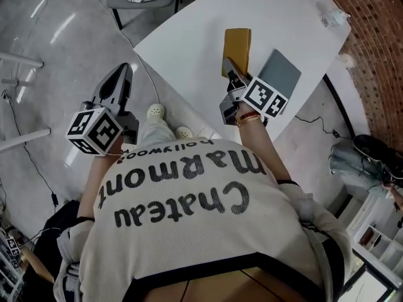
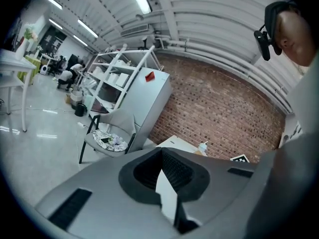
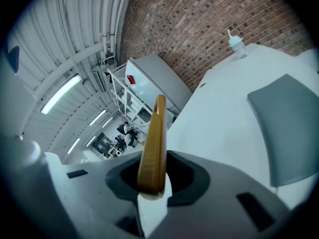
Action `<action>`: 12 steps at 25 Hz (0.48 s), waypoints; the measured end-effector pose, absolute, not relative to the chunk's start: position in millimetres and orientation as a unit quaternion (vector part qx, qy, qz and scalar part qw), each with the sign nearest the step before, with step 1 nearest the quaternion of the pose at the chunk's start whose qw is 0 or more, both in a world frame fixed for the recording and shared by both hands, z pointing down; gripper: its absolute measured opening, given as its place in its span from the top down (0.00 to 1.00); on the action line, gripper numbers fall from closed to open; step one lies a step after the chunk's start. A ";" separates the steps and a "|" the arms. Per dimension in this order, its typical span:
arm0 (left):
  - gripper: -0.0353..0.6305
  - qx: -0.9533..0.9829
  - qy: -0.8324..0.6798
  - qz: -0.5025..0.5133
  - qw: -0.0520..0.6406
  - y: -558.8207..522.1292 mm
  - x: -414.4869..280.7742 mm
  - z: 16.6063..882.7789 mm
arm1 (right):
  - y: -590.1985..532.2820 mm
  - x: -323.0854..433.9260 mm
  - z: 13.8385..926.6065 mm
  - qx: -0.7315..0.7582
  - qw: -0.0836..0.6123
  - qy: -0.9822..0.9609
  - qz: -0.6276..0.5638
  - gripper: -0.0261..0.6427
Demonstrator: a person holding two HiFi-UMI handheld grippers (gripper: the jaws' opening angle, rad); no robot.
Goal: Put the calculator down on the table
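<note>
Above white table (image 1: 189, 36), right gripper (image 1: 228, 66) jaws pinch yellow calculator (image 1: 237, 46); left gripper (image 1: 123, 69) jaws pressed together.

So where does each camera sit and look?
Head view: on the person's head, looking down at their shirt, left claw, right claw and white table.
Left gripper view: on the left claw, facing a chair and brick wall; shirt at edge.
Right gripper view: on the right claw, looking along the held calculator.
Head and right gripper views share the grey pad.
</note>
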State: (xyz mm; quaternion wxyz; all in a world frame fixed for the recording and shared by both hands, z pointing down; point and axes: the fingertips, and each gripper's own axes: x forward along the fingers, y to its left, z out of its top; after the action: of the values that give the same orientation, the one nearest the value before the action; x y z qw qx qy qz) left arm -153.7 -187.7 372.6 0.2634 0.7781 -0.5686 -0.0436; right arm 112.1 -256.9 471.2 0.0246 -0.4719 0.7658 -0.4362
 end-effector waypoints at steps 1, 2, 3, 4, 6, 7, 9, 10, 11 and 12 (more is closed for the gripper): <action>0.95 0.780 -0.565 -0.043 0.265 -195.7 -156.6 373.6 | -261.0 110.8 471.1 -0.476 0.024 0.763 -0.436 0.83; 0.95 0.781 -0.563 -0.041 0.266 -203.5 -159.8 375.0 | -265.6 109.2 469.6 -0.480 0.024 0.762 -0.434 0.83; 0.95 0.783 -0.560 -0.039 0.268 -211.3 -163.1 375.9 | -270.1 107.2 467.2 -0.483 0.025 0.761 -0.432 0.83; 0.95 0.786 -0.556 -0.037 0.268 -219.2 -166.5 375.2 | -274.3 104.7 464.5 -0.487 0.028 0.761 -0.429 0.82; 0.95 0.797 -0.543 -0.035 0.262 -235.0 -172.7 368.5 | -282.1 98.5 462.0 -0.495 0.035 0.757 -0.425 0.82; 0.95 0.803 -0.536 -0.035 0.258 -241.9 -175.3 364.1 | -285.4 95.5 463.2 -0.500 0.036 0.754 -0.425 0.82; 0.95 0.812 -0.526 -0.036 0.251 -252.4 -180.0 358.5 | -288.7 90.5 470.2 -0.508 0.033 0.745 -0.430 0.82; 0.95 0.814 -0.523 -0.035 0.249 -256.3 -183.1 357.8 | -288.8 88.1 475.0 -0.511 0.027 0.741 -0.435 0.82; 0.95 0.815 -0.523 -0.033 0.249 -259.8 -187.1 357.9 | -288.6 85.2 480.1 -0.512 0.020 0.737 -0.440 0.82; 0.95 0.814 -0.523 -0.031 0.250 -262.8 -192.0 358.3 | -288.4 81.7 485.1 -0.513 0.013 0.734 -0.445 0.82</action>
State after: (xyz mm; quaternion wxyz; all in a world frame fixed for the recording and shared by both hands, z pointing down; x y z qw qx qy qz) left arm -192.0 -262.8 358.3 0.2503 0.8139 -0.5234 -0.0305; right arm 81.7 -288.4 485.1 0.0131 -0.5129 0.7338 -0.4453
